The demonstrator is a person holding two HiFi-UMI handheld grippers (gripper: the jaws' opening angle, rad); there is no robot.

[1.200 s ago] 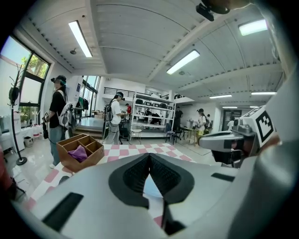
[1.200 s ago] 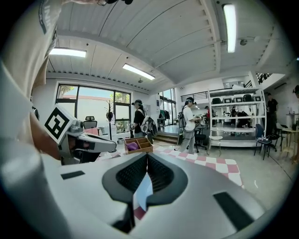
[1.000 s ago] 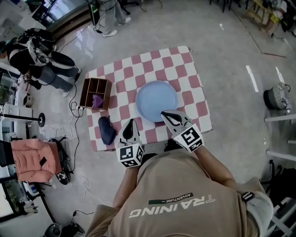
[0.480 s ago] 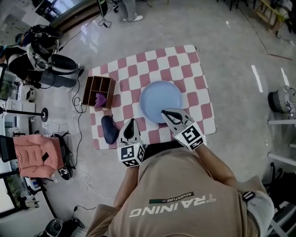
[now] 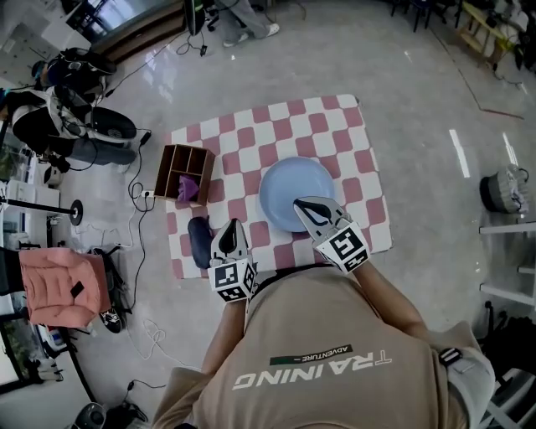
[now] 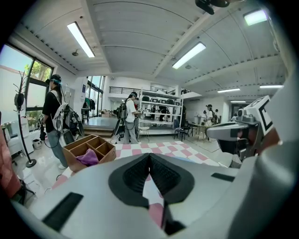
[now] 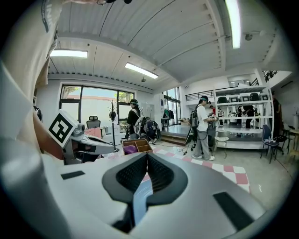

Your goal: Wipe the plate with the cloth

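Note:
A pale blue plate (image 5: 296, 188) lies on a red and white checked mat (image 5: 251, 134) on the floor. A purple cloth (image 5: 188, 185) is tucked in a wooden divided box (image 5: 186, 172) at the mat's left edge. A dark blue bundle (image 5: 199, 241) lies near the mat's front left corner. My left gripper (image 5: 234, 224) hangs shut and empty over the mat's front edge, right of the bundle. My right gripper (image 5: 300, 204) is shut and empty over the plate's near rim. The left gripper view shows the box (image 6: 88, 150) beyond my shut left gripper (image 6: 149, 156). The right gripper view shows plate blue (image 7: 141, 196) under my shut right gripper (image 7: 147, 156).
Cables (image 5: 138, 209), a parked scooter (image 5: 79, 126) and an orange seat (image 5: 54, 289) crowd the floor left of the mat. A person's legs (image 5: 247, 17) stand beyond the mat's far edge. Shelving (image 5: 511, 251) is at the right.
Both grippers have edged forward over the mat; the right one now reaches further over the plate's near rim. The jaws stayed shut.

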